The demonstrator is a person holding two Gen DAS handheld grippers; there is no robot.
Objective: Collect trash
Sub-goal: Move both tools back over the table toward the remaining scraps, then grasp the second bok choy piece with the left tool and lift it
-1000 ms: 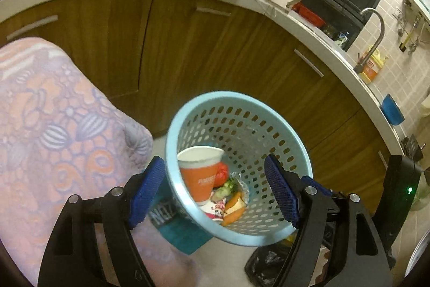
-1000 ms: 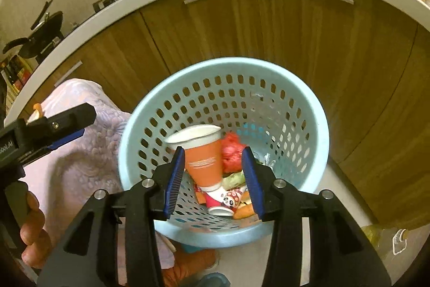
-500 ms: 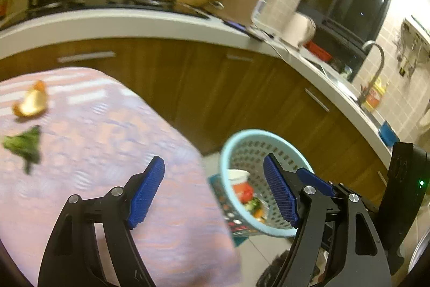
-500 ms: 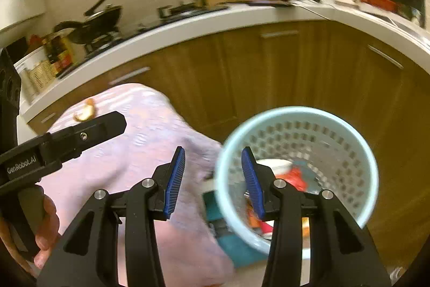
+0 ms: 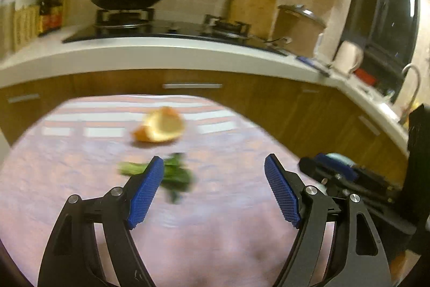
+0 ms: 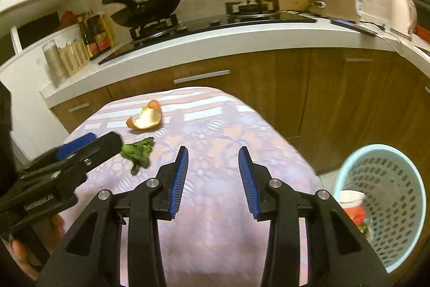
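- Jaws of the left gripper stand wide and empty; those of the right gripper are narrower, have just been closing, with nothing between them.
- On the cloth-covered surface lie an orange peel and a green leafy scrap, near each other.
- Both look light; the peel curved and springy, best pinched across its rim, the scrap limp, best taken at its thick clump.
- A second ago both views looked into the blue basket; now it sits low at right.

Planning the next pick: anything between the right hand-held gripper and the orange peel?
Nothing but bare patterned tablecloth lies between the right hand-held gripper and the orange peel; the green scrap sits off to the left. Right wrist view.
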